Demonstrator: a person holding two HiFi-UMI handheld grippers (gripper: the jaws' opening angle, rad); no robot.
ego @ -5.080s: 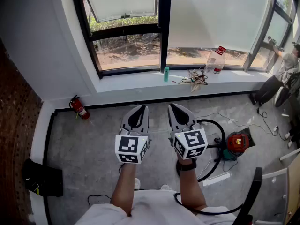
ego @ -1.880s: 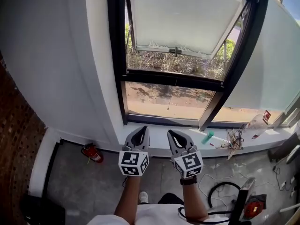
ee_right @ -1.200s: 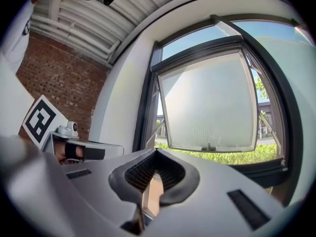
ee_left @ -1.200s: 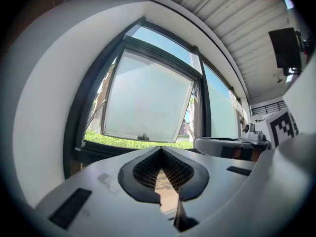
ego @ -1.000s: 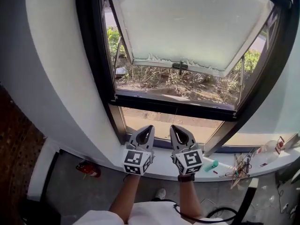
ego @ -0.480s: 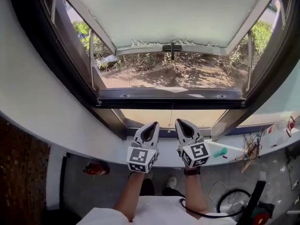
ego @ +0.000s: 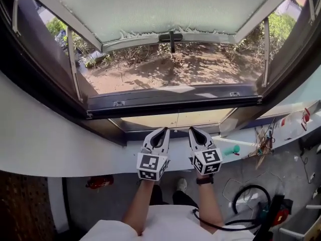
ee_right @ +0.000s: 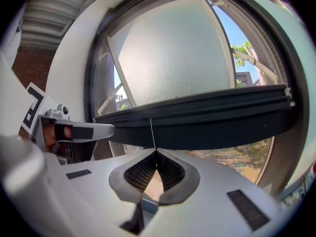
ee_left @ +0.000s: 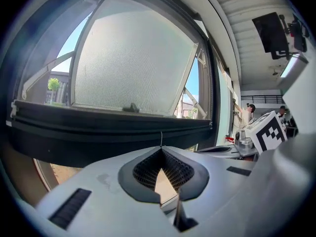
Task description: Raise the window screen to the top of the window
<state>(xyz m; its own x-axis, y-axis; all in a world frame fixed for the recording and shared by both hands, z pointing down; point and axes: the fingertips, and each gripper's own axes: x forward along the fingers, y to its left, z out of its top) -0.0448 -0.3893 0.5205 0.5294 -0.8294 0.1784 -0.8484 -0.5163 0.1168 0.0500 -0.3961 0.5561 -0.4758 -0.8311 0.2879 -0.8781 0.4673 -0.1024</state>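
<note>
both pairs of jaws are pressed together with nothing between them. the left gripper (ego: 161, 132) and the right gripper (ego: 194, 133) hang side by side just over the white sill (ego: 75, 152), under the dark bottom rail (ego: 170, 100) of the window screen. that rail sits low across the opening, so the screen looks not yet raised. a thin cord (ee_right: 151, 130) drops from the rail just past the jaw tips, apparently untouched. the likely trouble starts there: closed jaws can only nudge, and a nudge at one end could tilt the rail and jam it in its side tracks. pinching the cord alone risks a slip or a snap, thin as it is. tips driven too far forward could poke the mesh, since the frosted sash (ego: 165, 6) is swung outward beyond it and gives no backing. a low wrist could also sweep the small teal thing (ego: 231, 149) off the sill.
</note>
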